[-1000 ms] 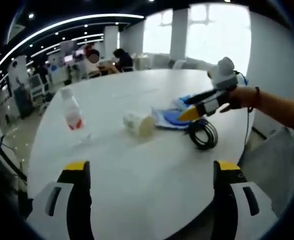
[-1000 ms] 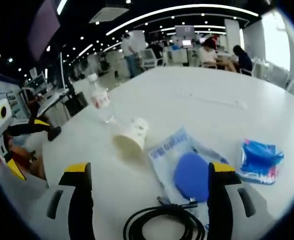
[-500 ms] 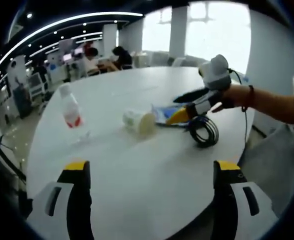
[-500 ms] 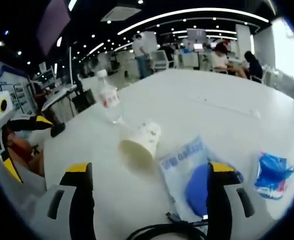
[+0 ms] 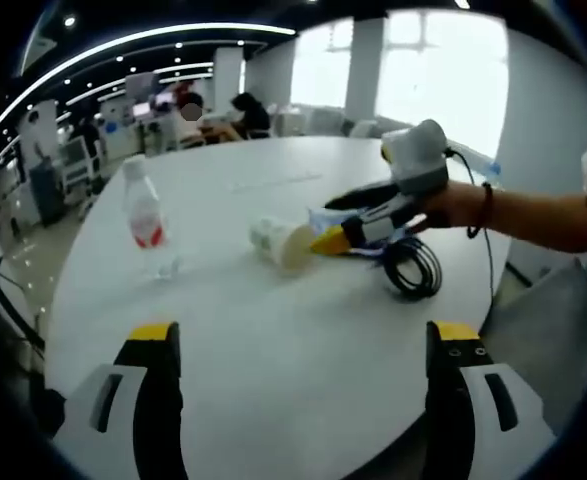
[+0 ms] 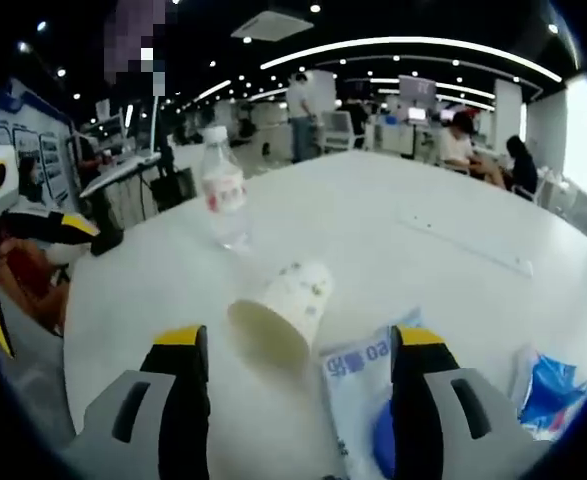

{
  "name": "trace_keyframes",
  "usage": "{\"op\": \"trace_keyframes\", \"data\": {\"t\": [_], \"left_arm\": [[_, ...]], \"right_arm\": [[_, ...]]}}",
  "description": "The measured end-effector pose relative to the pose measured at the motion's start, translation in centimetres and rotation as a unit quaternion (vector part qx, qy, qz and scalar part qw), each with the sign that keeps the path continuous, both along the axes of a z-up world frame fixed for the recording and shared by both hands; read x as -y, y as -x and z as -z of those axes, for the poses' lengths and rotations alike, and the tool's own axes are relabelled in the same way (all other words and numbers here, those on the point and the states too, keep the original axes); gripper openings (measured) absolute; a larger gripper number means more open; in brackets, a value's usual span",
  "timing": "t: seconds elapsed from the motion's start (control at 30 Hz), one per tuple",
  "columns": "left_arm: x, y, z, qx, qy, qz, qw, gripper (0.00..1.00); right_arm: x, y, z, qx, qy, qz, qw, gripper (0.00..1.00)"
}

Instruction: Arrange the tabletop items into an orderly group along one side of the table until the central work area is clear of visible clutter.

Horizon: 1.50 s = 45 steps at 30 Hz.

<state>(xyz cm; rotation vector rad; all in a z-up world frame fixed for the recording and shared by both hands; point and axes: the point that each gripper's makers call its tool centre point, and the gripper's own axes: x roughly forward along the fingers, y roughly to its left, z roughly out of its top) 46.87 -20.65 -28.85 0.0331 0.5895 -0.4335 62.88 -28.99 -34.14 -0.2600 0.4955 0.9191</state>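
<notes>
Right gripper view — tipped cup (image 6: 285, 308) between right gripper (image 6: 301, 352) jaws.

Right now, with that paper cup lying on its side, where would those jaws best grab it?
Probably across the cup's side wall near the open rim, approached from the mouth end. It lies tipped over with its mouth facing the right gripper, whose open jaws already stand either side of it.

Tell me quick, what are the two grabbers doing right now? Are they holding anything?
Left gripper: open, holding nothing, above the white table.
Right gripper: open, holding nothing, pointed at the tipped paper cup.
</notes>
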Motion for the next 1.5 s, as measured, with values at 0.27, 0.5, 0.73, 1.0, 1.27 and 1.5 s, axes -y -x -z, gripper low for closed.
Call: {"op": "trace_keyframes", "data": {"t": [0.27,0.5,0.73,1.0,1.27,1.5], "left_arm": [[0.0,-0.2,-0.1,0.004,0.004,0.002,1.0000,0.99],[0.2,0.1,0.3,-0.001,0.001,0.010,0.9999,0.99],[0.2,-0.1,-0.2,0.006,0.000,0.012,0.9999,0.99],[0.3,0.0,-0.8,0.015,-0.002,0.017,0.9998,0.99],[0.6,0.0,-1.8,0.028,-0.007,0.023,0.9993,0.99],[1.0,0.4,-2.6,0.038,-0.010,0.030,0.9988,0.99]], "right_arm": [[-0.2,-0.6,1.7,0.004,0.033,0.003,0.9994,0.53],[-0.7,-1.2,1.4,0.037,0.052,-0.006,0.9979,0.32],[-0.6,-1.3,1.1,0.017,0.040,-0.001,0.9991,0.10],[-0.4,-0.5,-0.1,-0.019,0.010,0.001,0.9998,0.01],[1.2,1.3,0.0,-0.097,0.022,0.021,0.9948,0.01],[2.3,2.3,-1.4,-0.116,0.016,0.037,0.9924,0.01]]}}
